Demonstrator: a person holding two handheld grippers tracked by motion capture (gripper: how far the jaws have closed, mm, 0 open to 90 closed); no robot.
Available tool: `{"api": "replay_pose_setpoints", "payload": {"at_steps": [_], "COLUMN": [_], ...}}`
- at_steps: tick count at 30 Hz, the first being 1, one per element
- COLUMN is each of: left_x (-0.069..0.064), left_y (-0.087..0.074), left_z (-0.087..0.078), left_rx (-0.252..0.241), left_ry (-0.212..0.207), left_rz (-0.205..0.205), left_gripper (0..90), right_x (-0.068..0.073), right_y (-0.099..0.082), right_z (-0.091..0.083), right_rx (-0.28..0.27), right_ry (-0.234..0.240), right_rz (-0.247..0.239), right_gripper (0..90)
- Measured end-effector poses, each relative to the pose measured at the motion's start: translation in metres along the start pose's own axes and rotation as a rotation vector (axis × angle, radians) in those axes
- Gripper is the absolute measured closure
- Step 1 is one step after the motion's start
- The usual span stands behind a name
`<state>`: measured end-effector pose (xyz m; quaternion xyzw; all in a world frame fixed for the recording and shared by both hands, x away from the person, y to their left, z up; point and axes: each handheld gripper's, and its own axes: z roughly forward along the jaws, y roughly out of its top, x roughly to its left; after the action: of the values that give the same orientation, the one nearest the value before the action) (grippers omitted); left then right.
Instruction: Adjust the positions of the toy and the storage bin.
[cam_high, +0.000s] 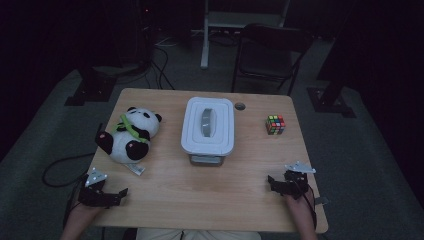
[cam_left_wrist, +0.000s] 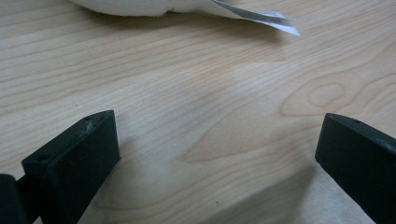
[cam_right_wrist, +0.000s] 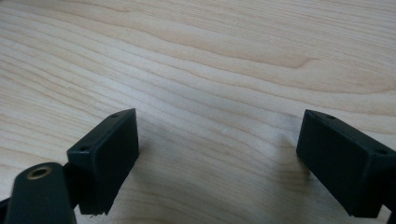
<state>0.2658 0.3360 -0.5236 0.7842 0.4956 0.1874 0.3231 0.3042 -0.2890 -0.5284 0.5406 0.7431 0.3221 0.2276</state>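
Panda's (cam_high: 131, 135) white tag (cam_left_wrist: 261, 17), writing unreadable

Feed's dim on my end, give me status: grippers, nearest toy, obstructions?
Left gripper and right gripper open, empty, low over the table. Plush panda ahead of left, untouched. Nothing between.

Black-and-white panda toy (cam_high: 130, 134) with green strap; white box (cam_high: 208, 125) with grey handle; multicoloured puzzle cube (cam_high: 275, 124); light wood-grain table (cam_high: 200, 200); black left gripper (cam_high: 116, 195) and right gripper (cam_high: 272, 182).

panda (cam_high: 131, 135) left of box (cam_high: 208, 125), perhaps a cube (cam_high: 275, 124) right
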Motion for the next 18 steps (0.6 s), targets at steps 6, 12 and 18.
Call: {"api": "replay_pose_setpoints", "payload": {"at_steps": [6, 12, 18], "left_x": [-0.013, -0.041, -0.062], "left_y": [0.005, 0.016, 0.040], "left_z": [0.002, 0.011, 0.023], "left_rx": [0.020, -0.015, -0.022], "left_ry": [0.001, 0.003, -0.044], "left_rz": [0.014, 0.090, 0.135], "left_gripper": [0.3, 0.3, 0.3], "right_x": [-0.002, -0.005, 0.003], "right_y": [0.000, 0.003, 0.012], "right_z": [-0.001, 0.001, 0.005], "right_rx": [-0.008, -0.004, -0.004], "right_ry": [0.014, 0.025, 0.033], "right_rz": [0.023, 0.039, 0.019], "right_gripper": [12.6, 12.6, 12.6]}}
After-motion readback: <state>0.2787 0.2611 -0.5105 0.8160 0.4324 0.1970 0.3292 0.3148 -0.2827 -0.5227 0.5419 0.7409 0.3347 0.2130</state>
